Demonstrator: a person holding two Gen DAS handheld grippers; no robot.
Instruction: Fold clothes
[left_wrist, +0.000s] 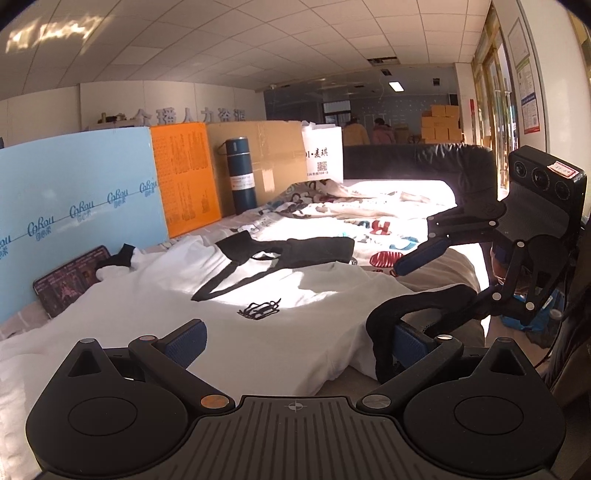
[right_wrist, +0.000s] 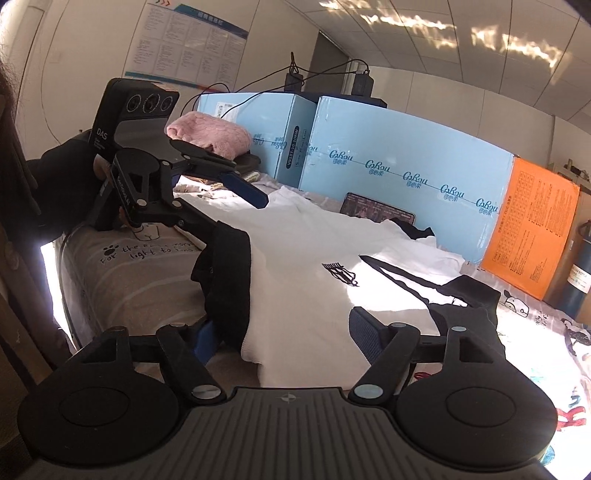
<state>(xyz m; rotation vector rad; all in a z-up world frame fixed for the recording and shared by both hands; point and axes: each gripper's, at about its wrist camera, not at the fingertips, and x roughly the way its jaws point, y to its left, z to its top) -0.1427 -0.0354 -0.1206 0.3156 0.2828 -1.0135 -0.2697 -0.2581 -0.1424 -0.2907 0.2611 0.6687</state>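
Holding both hand-held grippers over the bed, we see the left hand-held gripper (left_wrist: 295, 341) and right hand-held gripper (right_wrist: 280, 332) standing open astride the white shirt's (left_wrist: 229, 291) near black-trimmed hem

A white shirt (left_wrist: 258, 295) with black trim lies before pale-blue board (left_wrist: 74, 199) and an orange panel (left_wrist: 188, 181).

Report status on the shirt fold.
Left tool open, black cuff of the white fabric shirt draped over one finger. Right tool open, straddling the shirt's near edge. Flat dark phone beside far sleeve.
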